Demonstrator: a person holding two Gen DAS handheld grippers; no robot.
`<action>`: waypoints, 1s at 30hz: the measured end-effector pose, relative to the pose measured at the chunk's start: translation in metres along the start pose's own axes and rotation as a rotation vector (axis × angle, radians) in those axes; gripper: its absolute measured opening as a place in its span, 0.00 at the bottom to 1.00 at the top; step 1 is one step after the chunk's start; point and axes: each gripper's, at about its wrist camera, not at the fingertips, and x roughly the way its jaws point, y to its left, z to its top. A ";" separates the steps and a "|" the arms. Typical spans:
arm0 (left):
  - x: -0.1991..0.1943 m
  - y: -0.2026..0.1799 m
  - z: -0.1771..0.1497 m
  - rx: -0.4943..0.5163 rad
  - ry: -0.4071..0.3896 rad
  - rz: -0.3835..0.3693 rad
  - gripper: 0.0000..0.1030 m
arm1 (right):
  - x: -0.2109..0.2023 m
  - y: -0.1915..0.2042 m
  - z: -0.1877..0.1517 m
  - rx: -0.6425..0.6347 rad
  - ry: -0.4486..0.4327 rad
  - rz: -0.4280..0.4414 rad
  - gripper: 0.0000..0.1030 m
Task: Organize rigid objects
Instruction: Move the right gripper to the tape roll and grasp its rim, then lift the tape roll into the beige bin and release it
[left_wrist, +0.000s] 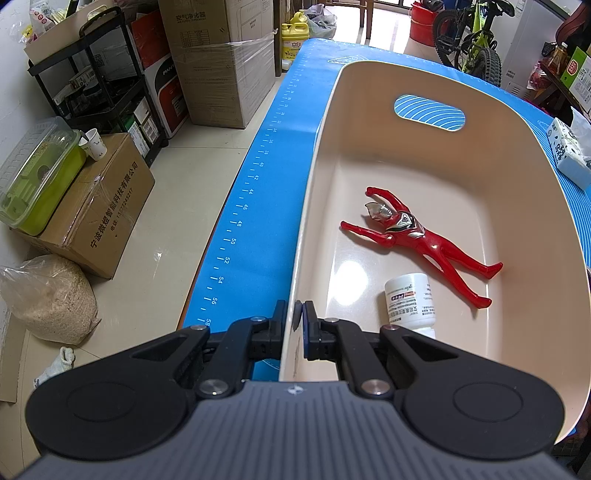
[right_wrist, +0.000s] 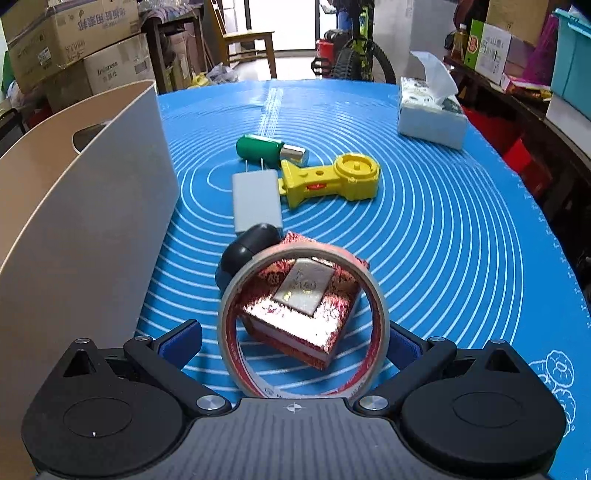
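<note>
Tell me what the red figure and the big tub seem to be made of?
The red figure looks like glossy moulded plastic, with silver painted patches on chest and head. The tub seems smooth, slightly shiny cream plastic: a lamp glare sits on its floor and a handle slot is cut through its wall.

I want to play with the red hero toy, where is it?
In the left wrist view, the red hero figure lies flat on the floor of the cream bin, toward its right side, right beside a white bottle.
</note>
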 end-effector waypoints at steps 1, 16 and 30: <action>0.000 0.000 0.000 0.000 0.000 0.000 0.10 | 0.000 0.001 0.000 -0.001 -0.006 0.001 0.97; 0.000 0.000 0.000 -0.001 0.000 0.000 0.10 | -0.021 -0.007 -0.003 0.016 -0.027 0.016 0.81; 0.000 -0.002 0.002 -0.002 0.012 0.003 0.09 | -0.093 -0.004 0.032 0.072 -0.226 0.048 0.81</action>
